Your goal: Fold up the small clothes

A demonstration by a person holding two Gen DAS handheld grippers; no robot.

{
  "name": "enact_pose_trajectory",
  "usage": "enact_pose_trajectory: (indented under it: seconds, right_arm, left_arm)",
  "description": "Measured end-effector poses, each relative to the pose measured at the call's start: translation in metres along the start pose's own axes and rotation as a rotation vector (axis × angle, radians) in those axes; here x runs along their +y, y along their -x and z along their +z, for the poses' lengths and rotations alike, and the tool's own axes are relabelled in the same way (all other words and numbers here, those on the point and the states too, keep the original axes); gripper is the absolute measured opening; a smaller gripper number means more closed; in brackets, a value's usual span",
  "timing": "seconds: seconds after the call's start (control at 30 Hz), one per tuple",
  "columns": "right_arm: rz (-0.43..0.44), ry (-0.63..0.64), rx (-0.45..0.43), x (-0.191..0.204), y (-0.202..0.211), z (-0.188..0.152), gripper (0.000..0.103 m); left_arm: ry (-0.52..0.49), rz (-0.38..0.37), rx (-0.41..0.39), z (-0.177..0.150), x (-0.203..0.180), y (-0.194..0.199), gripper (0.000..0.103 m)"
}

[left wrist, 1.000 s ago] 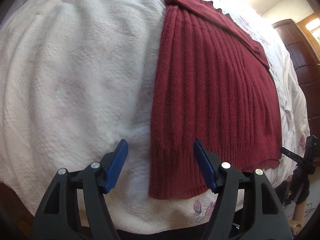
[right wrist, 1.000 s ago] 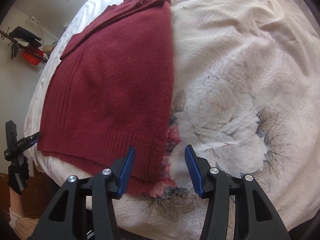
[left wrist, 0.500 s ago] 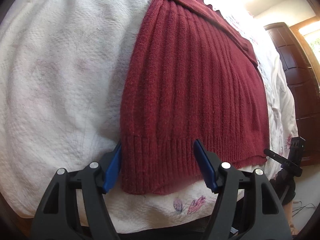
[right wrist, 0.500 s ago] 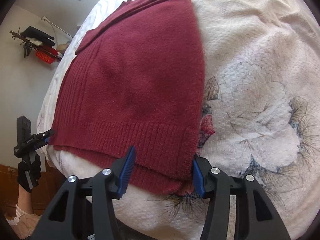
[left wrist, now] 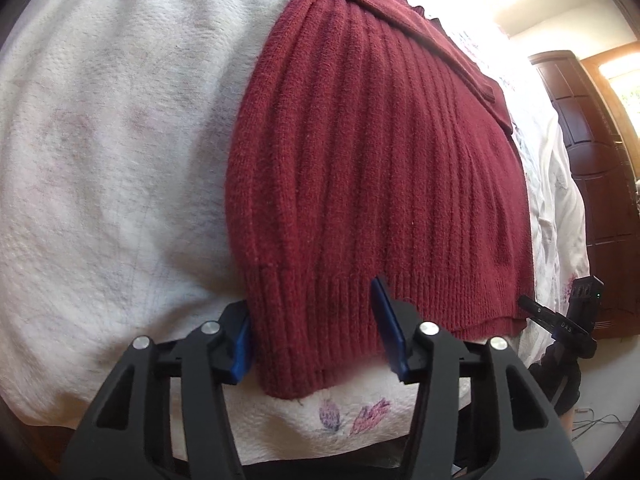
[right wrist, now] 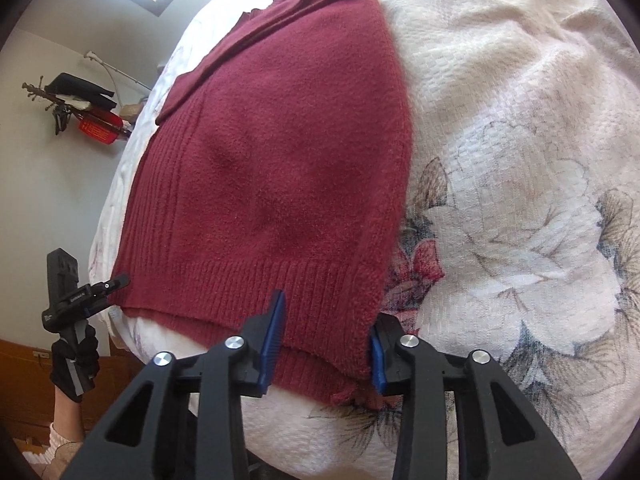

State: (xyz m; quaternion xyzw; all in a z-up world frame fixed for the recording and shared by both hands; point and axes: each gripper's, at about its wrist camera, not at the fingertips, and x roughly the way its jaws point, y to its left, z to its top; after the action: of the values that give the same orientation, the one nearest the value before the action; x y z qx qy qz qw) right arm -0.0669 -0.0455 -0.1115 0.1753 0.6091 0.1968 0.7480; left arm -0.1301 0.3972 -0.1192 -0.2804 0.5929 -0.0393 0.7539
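Garment: a dark red ribbed-knit sweater (left wrist: 376, 152) lies flat on a cream quilted bedspread with a faded flower print (left wrist: 100, 160), sleeves folded across its far end, its ribbed hem at the near edge of the bed.
Placement: the hem faces both tools, so each bottom corner can be reached without leaning over the cloth.
Left gripper (left wrist: 316, 320): a black clamp with blue pads, spread wide; its jaws stand either side of the hem's left corner, the left pad against the knit's side edge. It grips nothing yet.
Right gripper (right wrist: 326, 342): the same make, also released; its jaws bracket the hem's right corner, where two layers of knit show one over the other.
Symmetry: one tool per corner keeps the hem straight when lifted, so the fold should land square.
Step in hand: judged to be the approach before pinching both corners, ahead of carrying the hem toward the collar.
Risk: a pinch that takes only the top layer would leave the lower layer behind and skew the fold.
Background: a dark wooden wardrobe (left wrist: 592, 184) stands beyond the bed; a gloved hand (right wrist: 74, 364) holds the other tool at the edge of the right view.
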Motion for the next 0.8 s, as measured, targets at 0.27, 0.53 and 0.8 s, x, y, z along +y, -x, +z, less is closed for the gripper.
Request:
enact_pose_trajectory:
  seconds: [0.27, 0.53, 0.8]
  right_arm:
    - [0.053, -0.017, -0.01, -0.005, 0.006, -0.003, 0.007]
    - [0.191, -0.026, -0.074, 0.003, 0.034, 0.018, 0.007]
    - [0.222, -0.021, -0.139, 0.012, 0.059, 0.076, 0.007]
  left_arm:
    - [0.104, -0.052, -0.038, 0.002, 0.017, 0.009, 0.008]
    - [0.06, -0.134, -0.13, 0.018, -0.005, 0.045, 0.006]
    - [0.042, -0.157, -0.207, 0.076, -0.018, 0.066, 0.006]
